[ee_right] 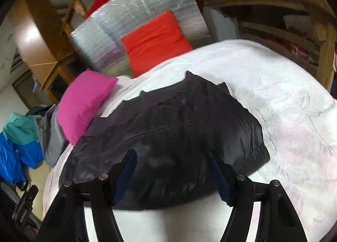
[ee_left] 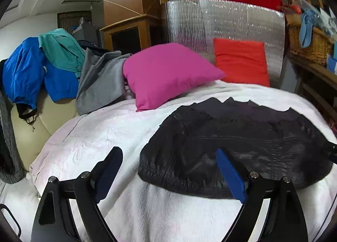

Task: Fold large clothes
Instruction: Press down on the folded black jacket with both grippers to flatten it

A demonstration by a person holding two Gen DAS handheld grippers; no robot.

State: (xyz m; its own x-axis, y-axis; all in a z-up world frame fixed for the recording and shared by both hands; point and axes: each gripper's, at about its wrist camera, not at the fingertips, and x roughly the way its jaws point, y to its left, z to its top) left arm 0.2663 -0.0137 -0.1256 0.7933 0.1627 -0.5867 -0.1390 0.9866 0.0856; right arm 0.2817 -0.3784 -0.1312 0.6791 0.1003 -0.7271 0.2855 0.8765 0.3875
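Both grippers clear of the black garment, which lies folded on the bed.

I have the left gripper (ee_left: 168, 170) hanging over the near left edge of the garment (ee_left: 242, 136), jaws spread wide with nothing between the pads; one finger sits over the white cover (ee_left: 94, 141), the other over the dark cloth. My right gripper (ee_right: 171, 170) is above the garment's near edge, jaws moderately open and empty too, both fingers framing black fabric without pinching it. The garment is flat in the middle of the cover, well short of the pink pillow (ee_left: 168, 73) and red pillow (ee_left: 240, 61), so I judge it was laid there to give room on every side. The heap of blue, teal and grey clothes (ee_left: 59, 67) at the far left looks like the waiting pile, kept off the working area.
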